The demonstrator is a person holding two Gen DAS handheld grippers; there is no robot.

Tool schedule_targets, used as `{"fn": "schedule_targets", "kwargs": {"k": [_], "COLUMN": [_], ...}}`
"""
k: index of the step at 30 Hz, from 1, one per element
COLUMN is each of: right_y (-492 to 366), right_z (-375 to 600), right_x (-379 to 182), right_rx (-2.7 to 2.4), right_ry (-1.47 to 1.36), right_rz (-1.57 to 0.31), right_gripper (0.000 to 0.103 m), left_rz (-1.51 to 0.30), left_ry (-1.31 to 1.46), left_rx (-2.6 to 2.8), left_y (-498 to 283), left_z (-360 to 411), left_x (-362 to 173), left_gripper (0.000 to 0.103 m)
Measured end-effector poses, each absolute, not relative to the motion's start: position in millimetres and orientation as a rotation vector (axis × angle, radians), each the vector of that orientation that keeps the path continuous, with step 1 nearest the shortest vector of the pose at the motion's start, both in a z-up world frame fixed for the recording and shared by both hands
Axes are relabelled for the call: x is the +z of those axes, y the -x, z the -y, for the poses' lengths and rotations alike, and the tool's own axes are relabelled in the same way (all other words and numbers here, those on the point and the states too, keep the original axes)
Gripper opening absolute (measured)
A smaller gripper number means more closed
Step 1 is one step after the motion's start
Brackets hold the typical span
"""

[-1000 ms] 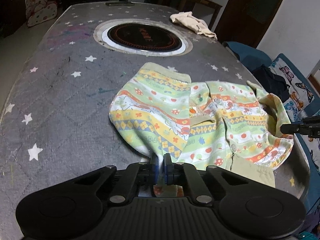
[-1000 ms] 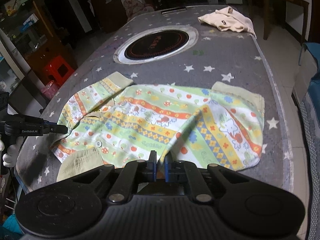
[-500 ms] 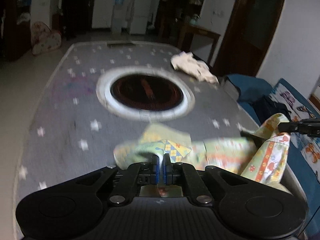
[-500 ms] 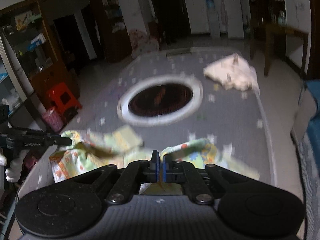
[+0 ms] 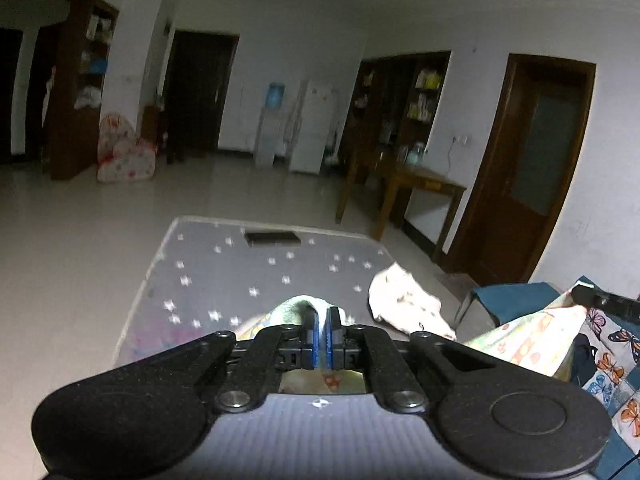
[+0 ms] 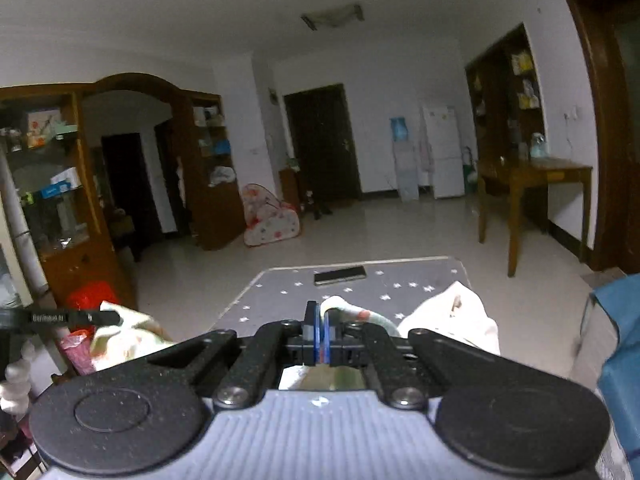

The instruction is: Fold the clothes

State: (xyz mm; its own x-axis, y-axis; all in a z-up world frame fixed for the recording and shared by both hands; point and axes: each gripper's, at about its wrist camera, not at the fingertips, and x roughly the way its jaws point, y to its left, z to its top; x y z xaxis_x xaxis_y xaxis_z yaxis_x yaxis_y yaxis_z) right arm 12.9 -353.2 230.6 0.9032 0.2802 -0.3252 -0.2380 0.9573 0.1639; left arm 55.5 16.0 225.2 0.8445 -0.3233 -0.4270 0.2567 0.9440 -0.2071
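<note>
Both grippers have risen since a second ago, when the patterned garment lay spread flat on the star-print table; each camera now looks out over the room with the cloth lifted off the surface. Nearest in the left wrist view, the left gripper [image 5: 321, 316] has its jaws closed down to a thin slit on a fold of the patterned garment [image 5: 532, 336], whose green edge bunches over the fingertips while the rest stretches away to the right, up to the dark tip of the other tool. In the right wrist view the right gripper [image 6: 320, 312] is likewise pinched shut on one edge of the same garment [image 6: 120, 330], which sags to the left toward the other tool's black finger. So two grippers hold one garment, hanging between them above the near end of the star-print table [image 5: 224, 268]. Farther along that table, toward its right edge, lies a second piece of clothing, a cream garment [image 5: 404, 304], crumpled and well apart from the held one. At the far end of the table rests one flat dark slab [image 6: 340, 275]. Beyond it stand one wooden side table [image 6: 532, 184] by the right wall, one white fridge [image 6: 442, 152] with a water dispenser [image 6: 402, 160] just beside it, and one small patterned child's sofa [image 6: 270, 222] on the floor.
</note>
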Motion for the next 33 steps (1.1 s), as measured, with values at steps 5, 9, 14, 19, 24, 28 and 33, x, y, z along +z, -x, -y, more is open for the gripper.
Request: {"fn": "schedule_targets", "kwargs": {"k": [5, 9, 14, 19, 24, 28, 33], "right_y": [13, 35, 55, 63, 71, 58, 32], "right_z": [354, 350, 350, 370, 389, 409, 435], "right_x": [195, 138, 86, 66, 46, 38, 32], "right_rx": [0.287, 0.332, 0.339, 0.299, 0.258, 0.204, 0.126], "right_ry": [-0.051, 0.026, 0.085, 0.058, 0.030, -0.005, -0.055], "right_rz": [-0.487, -0.690, -0.870, -0.949, -1.028, -1.023, -0.983], "right_gripper": [0.002, 0.002, 0.014, 0.039, 0.043, 0.043, 0.043], "left_rz": [-0.581, -0.748, -0.991, -1.046, -1.001, -0.969, -0.946], "left_ry": [0.079, 0.023, 0.006, 0.022, 0.016, -0.003, -0.047], "left_rx": [-0.335, -0.354, -0.368, -0.362, -0.365, -0.369, -0.381], "left_y": [-22, 14, 49, 65, 68, 71, 76], "left_z": [-22, -23, -23, -38, -47, -50, -53], "left_x": [191, 122, 32, 2, 14, 25, 34], "left_gripper": [0.004, 0.004, 0.004, 0.007, 0.013, 0.014, 0.026]}}
